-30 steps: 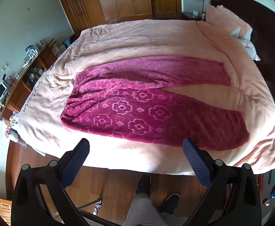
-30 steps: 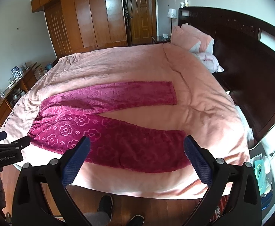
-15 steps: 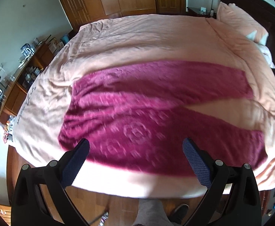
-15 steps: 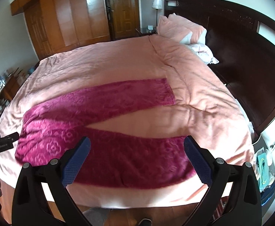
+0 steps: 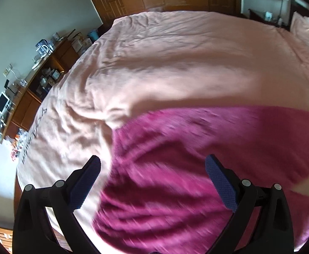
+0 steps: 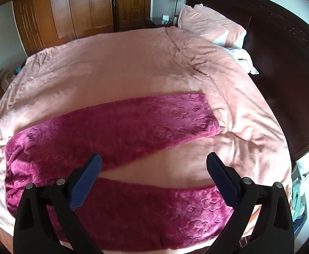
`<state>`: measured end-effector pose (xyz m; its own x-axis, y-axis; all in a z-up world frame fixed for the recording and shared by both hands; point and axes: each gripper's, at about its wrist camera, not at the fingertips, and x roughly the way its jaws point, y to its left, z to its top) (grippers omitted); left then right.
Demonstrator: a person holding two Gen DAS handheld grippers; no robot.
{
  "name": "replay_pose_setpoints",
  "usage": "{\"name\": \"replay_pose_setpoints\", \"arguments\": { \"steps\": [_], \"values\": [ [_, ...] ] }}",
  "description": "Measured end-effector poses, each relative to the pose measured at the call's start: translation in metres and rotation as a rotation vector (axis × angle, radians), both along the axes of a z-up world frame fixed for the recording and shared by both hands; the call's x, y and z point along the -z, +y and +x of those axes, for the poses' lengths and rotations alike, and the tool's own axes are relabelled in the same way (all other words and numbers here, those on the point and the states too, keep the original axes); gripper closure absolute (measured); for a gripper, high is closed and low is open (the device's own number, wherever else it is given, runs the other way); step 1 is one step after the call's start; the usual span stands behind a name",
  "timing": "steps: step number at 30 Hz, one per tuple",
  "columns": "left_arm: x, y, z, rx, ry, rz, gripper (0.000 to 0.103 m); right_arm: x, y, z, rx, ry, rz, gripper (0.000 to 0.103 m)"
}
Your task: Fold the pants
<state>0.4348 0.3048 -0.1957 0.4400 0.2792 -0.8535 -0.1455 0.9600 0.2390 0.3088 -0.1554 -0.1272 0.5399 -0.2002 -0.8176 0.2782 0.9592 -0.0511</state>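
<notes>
While the left-wrist view is smeared with motion, I can tell my left gripper [image 5: 152, 175] has dropped from well above the bed edge a second ago to just over the waistband end of the magenta fleece pants with the embossed flower pattern [image 5: 196, 169], jaws wide apart and holding nothing. Half a second ago both legs fitted in that view; now the waist fills its lower half, with the peach-pink quilted bedspread [image 5: 175, 63] beyond and the cluttered wooden sideboard [image 5: 34, 89] off to the left.

Moving right, the pants [image 6: 116, 127] lie flat on the bedspread [image 6: 112, 63], waist to the left, the two legs splayed in a narrow V with a wedge of bedspread showing between them. My right gripper [image 6: 153, 177] has come forward too, and now hangs over that wedge, above the near leg, jaws likewise spread and empty. Further right sit the pink pillows [image 6: 209, 25] and the dark wooden headboard [image 6: 281, 53].

I judge folding has not begun: both grippers are closing in for a first grasp, probably to bring one leg over the other
</notes>
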Motion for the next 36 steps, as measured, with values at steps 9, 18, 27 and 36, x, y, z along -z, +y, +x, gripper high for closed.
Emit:
{"name": "replay_pose_setpoints", "arguments": {
  "steps": [9,18,27,36],
  "values": [
    [0.095,0.077,0.089,0.054,0.119,0.018,0.005,0.04,0.02,0.054,-0.003,0.117,-0.043,0.003],
    [0.155,0.103,0.14,0.146,0.233,-0.144,0.009,0.072,0.031,0.078,-0.008,0.203,-0.029,0.003],
    [0.165,0.098,0.149,0.249,0.271,-0.268,0.072,0.084,0.033,0.092,-0.02,0.23,-0.047,0.003],
    [0.11,0.09,0.103,0.264,0.136,-0.273,0.092,0.097,-0.048,0.121,0.136,0.223,-0.01,0.003]
  ]
}}
